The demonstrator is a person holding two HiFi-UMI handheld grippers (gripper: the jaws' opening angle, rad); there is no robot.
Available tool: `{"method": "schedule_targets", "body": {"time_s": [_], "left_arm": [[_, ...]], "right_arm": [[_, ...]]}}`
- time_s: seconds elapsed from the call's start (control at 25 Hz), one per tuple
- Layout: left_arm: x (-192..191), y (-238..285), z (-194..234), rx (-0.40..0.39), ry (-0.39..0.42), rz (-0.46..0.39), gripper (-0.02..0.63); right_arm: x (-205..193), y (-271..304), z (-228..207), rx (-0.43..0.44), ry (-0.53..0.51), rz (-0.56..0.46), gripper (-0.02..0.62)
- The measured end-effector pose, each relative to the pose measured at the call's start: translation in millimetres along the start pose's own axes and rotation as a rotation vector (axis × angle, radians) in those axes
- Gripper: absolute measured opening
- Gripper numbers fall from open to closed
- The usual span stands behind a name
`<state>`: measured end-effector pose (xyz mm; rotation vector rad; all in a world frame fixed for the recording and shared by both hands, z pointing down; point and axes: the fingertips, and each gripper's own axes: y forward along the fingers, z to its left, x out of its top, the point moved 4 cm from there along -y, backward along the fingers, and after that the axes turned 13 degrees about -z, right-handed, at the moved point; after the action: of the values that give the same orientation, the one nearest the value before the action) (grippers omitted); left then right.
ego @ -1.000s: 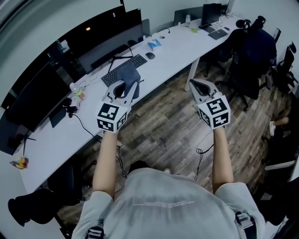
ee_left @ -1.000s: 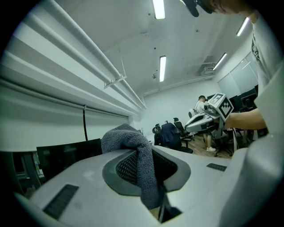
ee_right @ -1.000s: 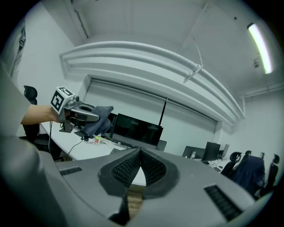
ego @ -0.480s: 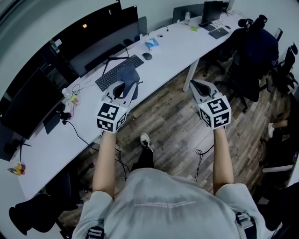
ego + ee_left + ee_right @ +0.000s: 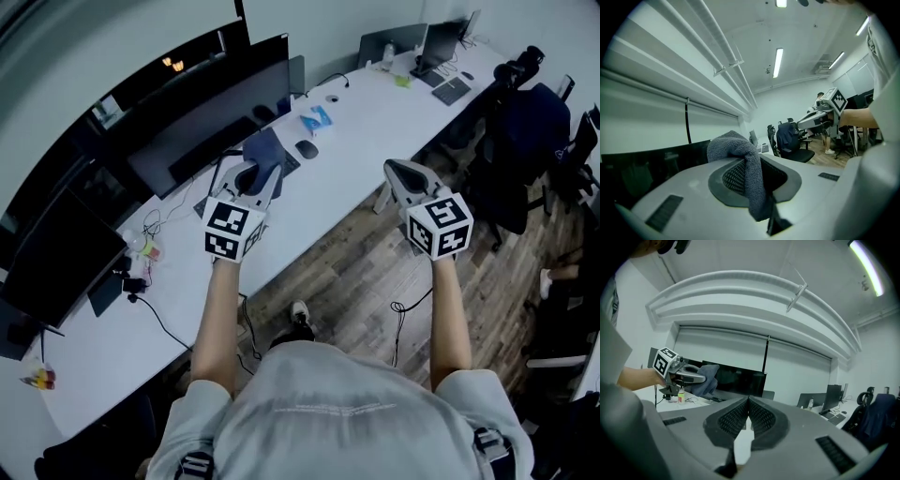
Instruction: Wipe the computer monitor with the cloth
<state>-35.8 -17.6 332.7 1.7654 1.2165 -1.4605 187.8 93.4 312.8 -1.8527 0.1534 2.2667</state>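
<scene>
A grey-blue cloth (image 5: pixel 263 155) is clamped in my left gripper (image 5: pixel 251 178), which is shut on it and held above the white desk (image 5: pixel 375 103), just short of the wide black monitor (image 5: pixel 211 112). In the left gripper view the cloth (image 5: pixel 740 164) bulges up between the jaws, with the dark monitor (image 5: pixel 651 164) behind it. My right gripper (image 5: pixel 401 173) hangs over the desk's front edge, shut with nothing in it. In the right gripper view the left gripper (image 5: pixel 682 373) holds the cloth (image 5: pixel 707 378) before the monitor (image 5: pixel 738 380).
A keyboard (image 5: pixel 211 202) lies partly under the left gripper, a mouse (image 5: pixel 307 148) and blue item (image 5: pixel 315 117) beyond it. A second black monitor (image 5: pixel 52 258) stands at left. Office chairs (image 5: pixel 525 141) crowd the right. Cables (image 5: pixel 405 305) trail on the wood floor.
The person has stepped towards the desk. Both grippers moved forward; the left one with the cloth now sits over the keyboard close to the monitor.
</scene>
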Motion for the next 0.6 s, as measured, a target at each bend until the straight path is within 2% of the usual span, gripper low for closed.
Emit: {"method": "schedule_targets", "body": {"time_s": [0.2, 0.6], "left_arm": [[-10.6, 34.1, 48.1, -0.025, 0.003, 0.003, 0.054], [-45.2, 79.9, 104.2, -0.082, -0.015, 0.036, 0.054]], "right_arm": [[-0.4, 60.3, -12.1, 0.026, 0.044, 0.016, 0.000], [-16.7, 135.1, -31.6, 0.008, 0.022, 0.043, 0.002]]}}
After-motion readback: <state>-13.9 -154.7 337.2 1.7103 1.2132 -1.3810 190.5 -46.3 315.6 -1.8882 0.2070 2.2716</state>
